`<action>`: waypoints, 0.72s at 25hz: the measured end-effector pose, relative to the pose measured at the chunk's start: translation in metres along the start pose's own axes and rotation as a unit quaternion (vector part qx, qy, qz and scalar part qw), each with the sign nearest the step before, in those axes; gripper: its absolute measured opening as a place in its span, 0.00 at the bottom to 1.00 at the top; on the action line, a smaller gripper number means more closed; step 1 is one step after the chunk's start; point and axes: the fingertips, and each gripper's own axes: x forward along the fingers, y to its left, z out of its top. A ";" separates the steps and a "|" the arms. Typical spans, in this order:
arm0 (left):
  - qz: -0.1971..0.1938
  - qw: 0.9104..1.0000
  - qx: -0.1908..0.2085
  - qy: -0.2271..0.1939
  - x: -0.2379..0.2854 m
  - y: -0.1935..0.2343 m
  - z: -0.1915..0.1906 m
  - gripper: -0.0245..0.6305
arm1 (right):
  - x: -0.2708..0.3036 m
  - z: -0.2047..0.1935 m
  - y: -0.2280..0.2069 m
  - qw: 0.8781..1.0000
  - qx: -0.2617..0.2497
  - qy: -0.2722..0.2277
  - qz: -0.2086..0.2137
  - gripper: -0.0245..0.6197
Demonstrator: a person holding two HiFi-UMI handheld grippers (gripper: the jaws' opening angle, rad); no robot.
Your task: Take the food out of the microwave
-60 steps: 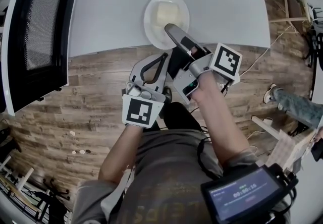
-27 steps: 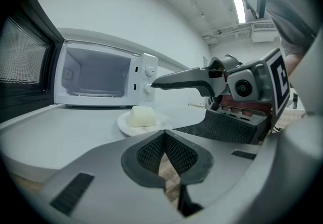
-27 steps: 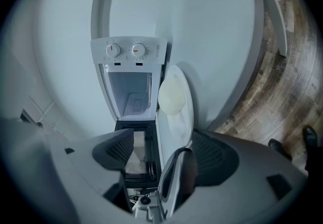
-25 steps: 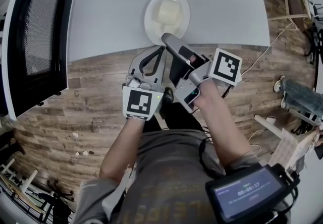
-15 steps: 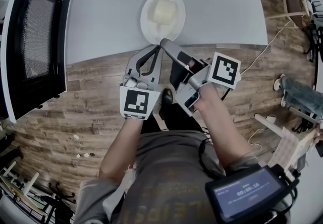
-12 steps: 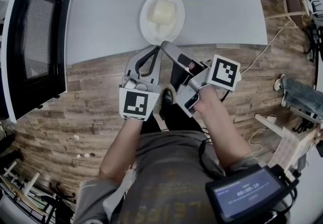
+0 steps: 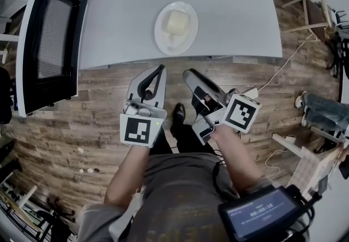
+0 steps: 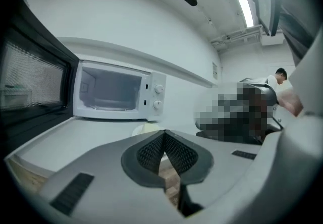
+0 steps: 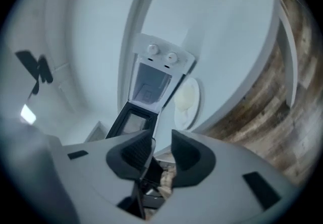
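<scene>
Grey counter point(image 7: 109, 34) is holding the plate point(image 7: 159, 36) of food point(image 7: 175, 22) — out of the open microwave point(image 8: 118, 91), so the job looks done. Left gripper point(image 7: 159, 68) is hanging pressed together, empty; right gripper point(image 7: 188, 74) jaws have just been closing — half-spread on nothing.

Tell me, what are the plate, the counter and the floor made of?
Plate: probably glazed ceramic, white and smooth, though it could be plastic. Counter: a smooth matte pale grey sheet, likely laminate. Floor: wood or wood-look planks, with visible grain and board seams.
</scene>
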 end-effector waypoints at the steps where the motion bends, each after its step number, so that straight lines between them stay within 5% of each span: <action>1: 0.006 1.000 -0.001 -0.004 -0.006 -0.001 0.008 0.05 | -0.006 0.003 0.008 0.999 -0.051 -0.007 -0.009 0.17; 4: 0.021 1.000 -0.011 -0.020 -0.022 -0.006 0.033 0.05 | -0.019 0.012 0.038 0.976 -0.212 -0.036 -0.031 0.08; 8: 0.037 0.998 -0.022 -0.047 -0.039 -0.007 0.069 0.05 | -0.026 0.019 0.081 0.914 -0.395 -0.083 -0.041 0.06; 15: 0.080 0.992 0.022 -0.091 -0.099 -0.025 0.128 0.05 | -0.047 -0.005 0.151 0.847 -0.518 -0.114 -0.042 0.06; 18: 0.091 0.991 0.015 -0.094 -0.105 -0.022 0.135 0.05 | -0.043 -0.005 0.164 0.827 -0.546 -0.126 -0.041 0.06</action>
